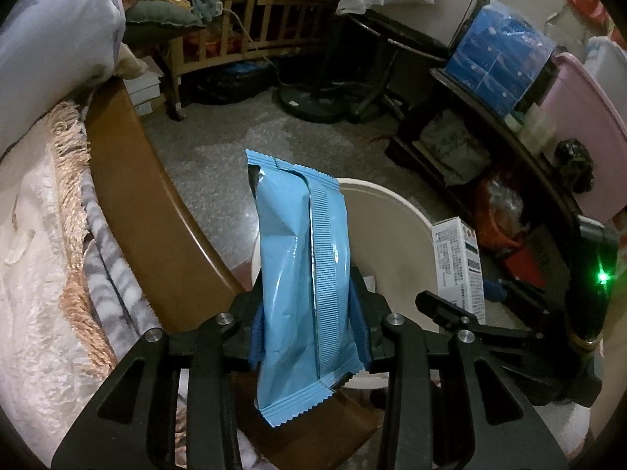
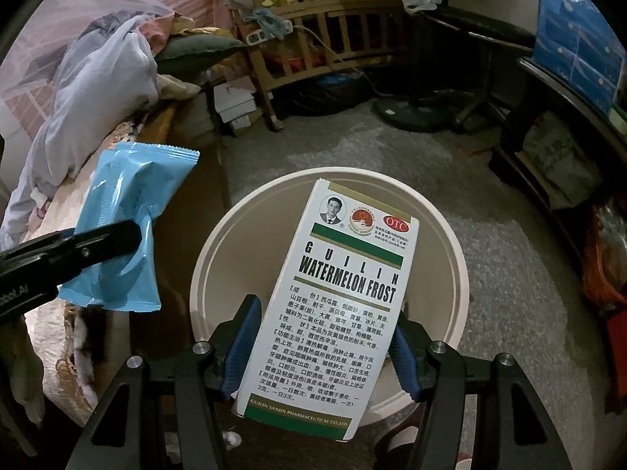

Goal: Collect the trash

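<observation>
Right wrist — right gripper [image 2: 327, 346] clamps medicine box [image 2: 333, 301] over bin [image 2: 450, 258].

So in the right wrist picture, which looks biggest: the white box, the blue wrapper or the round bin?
1. Round bin, widest even though farther away.
2. White box, looming because it is close to the camera.
3. Blue wrapper, smallest, partly hidden by the other gripper.

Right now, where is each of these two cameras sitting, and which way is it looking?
Left wrist view: sits on the left tool, looking down along its fingers at the blue wrapper it grips, with the cream bucket behind; the right tool shows at right.
Right wrist view: sits on the right tool, looking down at the white medicine box it grips over the bucket; the left tool shows at left.
Shared: bucket, wrapper, box, wooden crib, floor.
</observation>
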A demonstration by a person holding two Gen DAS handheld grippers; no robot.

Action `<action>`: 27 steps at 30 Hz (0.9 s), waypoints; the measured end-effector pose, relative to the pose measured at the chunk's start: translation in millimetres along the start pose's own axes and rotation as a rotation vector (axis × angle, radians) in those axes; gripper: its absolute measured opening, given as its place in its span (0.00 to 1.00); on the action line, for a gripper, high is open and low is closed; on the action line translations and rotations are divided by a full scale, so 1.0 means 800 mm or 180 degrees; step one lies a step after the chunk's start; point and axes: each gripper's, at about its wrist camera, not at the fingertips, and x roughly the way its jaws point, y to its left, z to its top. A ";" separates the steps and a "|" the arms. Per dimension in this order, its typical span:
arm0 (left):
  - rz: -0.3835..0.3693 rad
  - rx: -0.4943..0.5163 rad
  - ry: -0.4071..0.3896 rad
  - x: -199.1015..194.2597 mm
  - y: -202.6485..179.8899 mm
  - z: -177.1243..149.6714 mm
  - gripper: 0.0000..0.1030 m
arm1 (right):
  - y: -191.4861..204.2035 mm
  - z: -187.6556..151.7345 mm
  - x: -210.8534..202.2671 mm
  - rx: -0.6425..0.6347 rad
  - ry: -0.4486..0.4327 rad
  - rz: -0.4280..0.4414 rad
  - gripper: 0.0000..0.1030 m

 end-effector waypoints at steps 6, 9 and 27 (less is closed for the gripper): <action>-0.0104 -0.0022 -0.0100 -0.007 0.001 0.000 0.44 | -0.002 -0.001 0.001 0.0054 0.0012 -0.0018 0.58; -0.0100 -0.0061 -0.0149 -0.011 0.005 -0.001 0.55 | -0.004 -0.002 -0.001 0.0103 -0.0008 -0.0016 0.68; 0.0384 0.0042 -0.0738 -0.123 0.006 -0.044 0.56 | 0.055 -0.020 -0.105 -0.0081 -0.0789 -0.0303 0.69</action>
